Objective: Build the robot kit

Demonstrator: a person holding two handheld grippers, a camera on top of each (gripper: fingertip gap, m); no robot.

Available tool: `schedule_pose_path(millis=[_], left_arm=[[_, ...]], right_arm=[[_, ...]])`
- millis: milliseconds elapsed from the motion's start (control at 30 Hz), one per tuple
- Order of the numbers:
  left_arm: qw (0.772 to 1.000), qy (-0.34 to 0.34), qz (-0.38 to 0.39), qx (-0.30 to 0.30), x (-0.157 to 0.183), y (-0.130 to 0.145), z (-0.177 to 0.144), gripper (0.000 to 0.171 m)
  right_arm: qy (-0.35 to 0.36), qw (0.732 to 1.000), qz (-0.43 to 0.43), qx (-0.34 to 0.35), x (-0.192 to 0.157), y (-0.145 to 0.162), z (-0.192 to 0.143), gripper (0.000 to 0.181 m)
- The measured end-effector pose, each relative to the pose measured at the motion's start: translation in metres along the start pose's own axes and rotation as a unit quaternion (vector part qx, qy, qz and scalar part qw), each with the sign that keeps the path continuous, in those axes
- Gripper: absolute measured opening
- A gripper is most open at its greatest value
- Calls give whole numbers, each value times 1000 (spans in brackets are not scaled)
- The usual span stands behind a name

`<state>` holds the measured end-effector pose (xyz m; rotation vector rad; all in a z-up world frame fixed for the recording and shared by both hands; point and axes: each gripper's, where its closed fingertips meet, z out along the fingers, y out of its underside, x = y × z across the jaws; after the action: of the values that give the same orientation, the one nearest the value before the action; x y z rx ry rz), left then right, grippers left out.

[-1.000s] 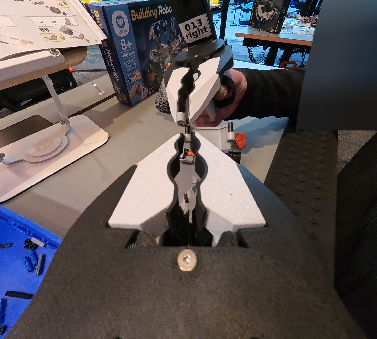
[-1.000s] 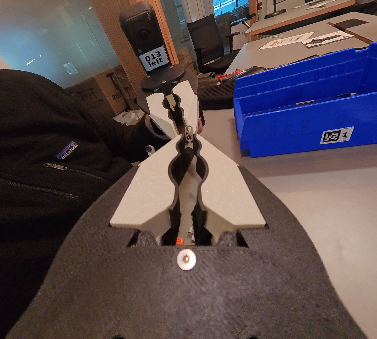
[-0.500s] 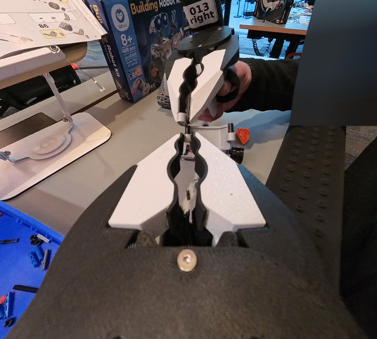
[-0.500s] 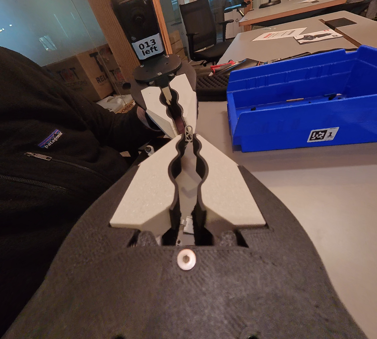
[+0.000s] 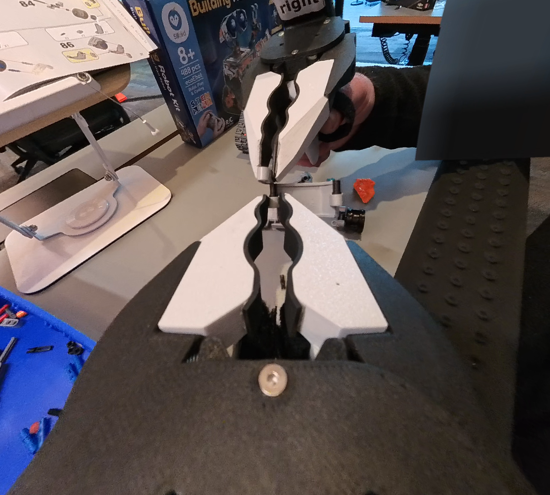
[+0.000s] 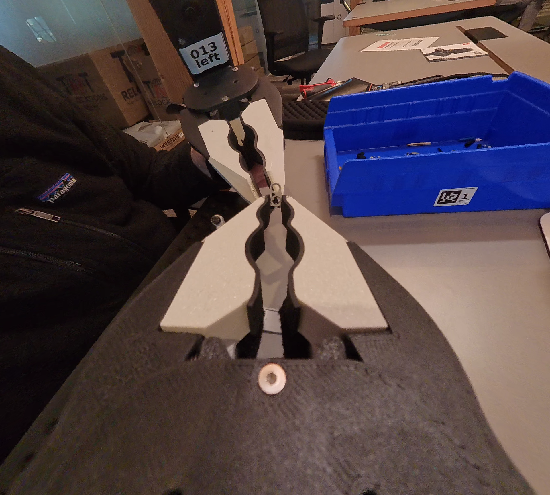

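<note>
My left gripper [image 5: 273, 198] is shut on a small grey piece [image 5: 273, 211], and a short black axle [image 5: 272, 189] sticks out of its tips. My right gripper [image 6: 275, 200] is shut on a small grey connector with holes [image 6: 275, 192]. The two grippers meet tip to tip above the table. In the left wrist view the right gripper [image 5: 267, 176] points down at mine, with a light grey bush [image 5: 263, 174] at its tip on the axle. In the right wrist view the left gripper [image 6: 263, 187] touches the connector. How the pieces join is hidden.
A white part-built model [image 5: 317, 197] and an orange piece [image 5: 363, 189] lie just behind the tips. A blue kit box [image 5: 202, 63], a booklet [image 5: 59, 19] on a white stand [image 5: 83, 212], a black dimpled mat [image 5: 461, 242] and a blue parts bin [image 6: 431, 171] surround them. The grippers are tip to tip, or close to it.
Both grippers stay tip to tip. The right gripper has tilted more steeply over the left, and both views have shifted slightly, showing more of the blue bin's inside.
</note>
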<state>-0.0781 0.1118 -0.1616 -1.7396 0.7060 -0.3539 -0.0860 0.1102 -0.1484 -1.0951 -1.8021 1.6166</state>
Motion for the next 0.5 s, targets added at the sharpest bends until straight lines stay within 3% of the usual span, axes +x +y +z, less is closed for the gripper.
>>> schedule_pose_path(millis=[500], left_arm=[[997,-39,60,-39,0,4,2,4]], right_arm=[[11,1000,-16,-25,-1,4,2,4]])
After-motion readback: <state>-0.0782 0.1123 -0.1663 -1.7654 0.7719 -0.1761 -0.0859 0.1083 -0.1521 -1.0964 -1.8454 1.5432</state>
